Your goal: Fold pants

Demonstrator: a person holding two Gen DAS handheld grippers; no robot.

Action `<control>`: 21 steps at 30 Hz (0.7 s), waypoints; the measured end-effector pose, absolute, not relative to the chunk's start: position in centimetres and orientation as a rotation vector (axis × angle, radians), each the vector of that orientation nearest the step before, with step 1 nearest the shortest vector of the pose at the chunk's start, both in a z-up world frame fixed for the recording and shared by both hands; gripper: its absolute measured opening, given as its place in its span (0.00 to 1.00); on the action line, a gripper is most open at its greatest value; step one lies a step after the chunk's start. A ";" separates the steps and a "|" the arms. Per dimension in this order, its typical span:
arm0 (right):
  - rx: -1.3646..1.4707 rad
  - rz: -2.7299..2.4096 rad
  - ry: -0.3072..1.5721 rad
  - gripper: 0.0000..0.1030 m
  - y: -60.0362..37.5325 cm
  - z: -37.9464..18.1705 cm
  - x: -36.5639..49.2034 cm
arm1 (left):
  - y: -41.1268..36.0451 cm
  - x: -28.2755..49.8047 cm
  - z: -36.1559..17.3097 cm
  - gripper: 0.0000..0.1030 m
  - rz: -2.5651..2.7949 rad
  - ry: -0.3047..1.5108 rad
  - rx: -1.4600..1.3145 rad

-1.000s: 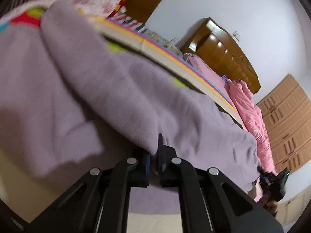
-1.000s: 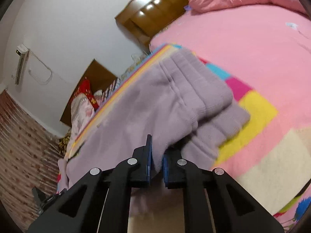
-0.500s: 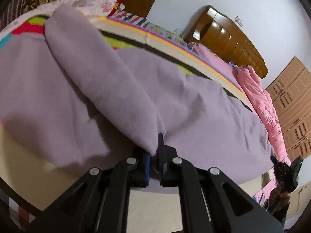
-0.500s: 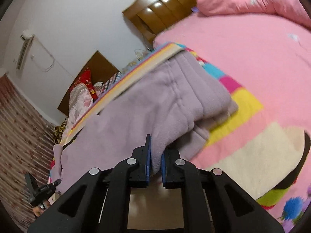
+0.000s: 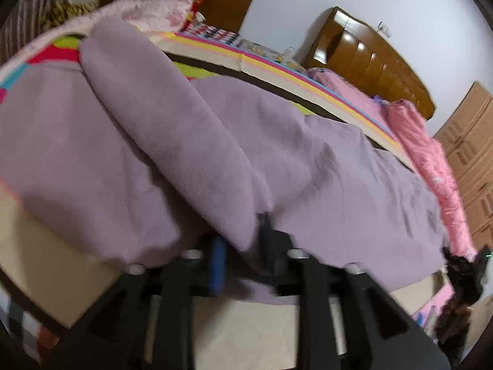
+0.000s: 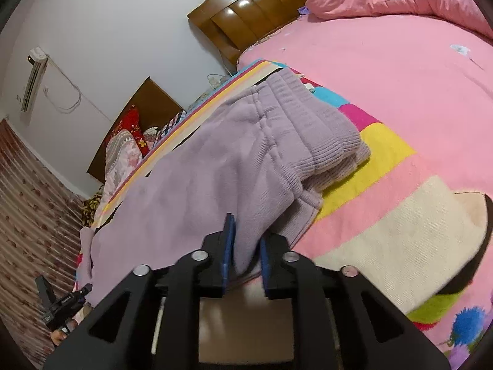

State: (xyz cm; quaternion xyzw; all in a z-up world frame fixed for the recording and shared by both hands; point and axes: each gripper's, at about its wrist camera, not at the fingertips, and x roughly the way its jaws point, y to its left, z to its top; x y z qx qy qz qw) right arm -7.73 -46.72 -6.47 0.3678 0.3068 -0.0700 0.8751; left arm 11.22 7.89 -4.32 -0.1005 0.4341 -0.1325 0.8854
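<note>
Covering pink bed — lilac pants

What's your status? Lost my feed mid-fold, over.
Left gripper and right gripper: jaws opening, cloth between both. Purple pants lie folded lengthwise on the bed. Nothing in the way.

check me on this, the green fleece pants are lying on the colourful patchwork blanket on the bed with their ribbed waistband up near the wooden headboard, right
One thing is off: the fleece pants are lilac purple, not green, as the right wrist view shows. The rest holds: they lie on the colourful patchwork blanket on the bed, with their ribbed waistband at the end nearer the wooden headboard.
</note>
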 end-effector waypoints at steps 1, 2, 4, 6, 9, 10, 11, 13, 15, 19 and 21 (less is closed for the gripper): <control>0.770 -0.153 0.645 0.25 -46.5 -6.0 -8.0 | 8.2 10.7 -3.5 0.65 -0.205 0.861 -0.177; 0.766 -0.161 0.644 0.40 -46.4 -5.4 -8.3 | 8.5 9.9 -2.5 0.72 -0.119 0.795 -0.146; 0.699 -0.242 0.593 0.72 -45.7 -3.6 -9.7 | 8.8 8.7 -0.5 0.75 -0.010 0.690 -0.106; 0.559 -0.358 0.495 0.73 -44.3 -1.5 -11.3 | 8.7 7.5 1.7 0.78 -0.007 0.601 -0.101; 0.432 -0.329 0.473 0.73 -42.0 0.1 -10.5 | 6.2 6.9 3.3 0.85 -0.101 0.566 -0.059; 0.411 -0.304 0.478 0.73 -41.4 0.2 -9.8 | 4.8 6.9 3.2 0.88 -0.137 0.572 -0.031; 0.386 -0.268 0.499 0.73 -40.5 0.1 -8.7 | 3.1 7.1 3.0 0.90 -0.176 0.582 0.001; 0.361 -0.235 0.532 0.73 -39.3 -0.3 -7.4 | -0.7 7.3 1.8 0.91 -0.240 0.623 0.114; 0.337 -0.239 0.555 0.73 -38.6 -1.1 -6.8 | -3.7 7.4 0.2 0.91 -0.252 0.659 0.244; 0.278 -0.314 0.655 0.70 -39.6 -3.7 -6.6 | -5.7 8.2 -3.2 0.92 -0.232 0.734 0.363; 0.282 -0.282 0.680 0.69 -40.1 -5.0 -6.5 | -5.0 9.7 -5.1 0.92 -0.219 0.834 0.321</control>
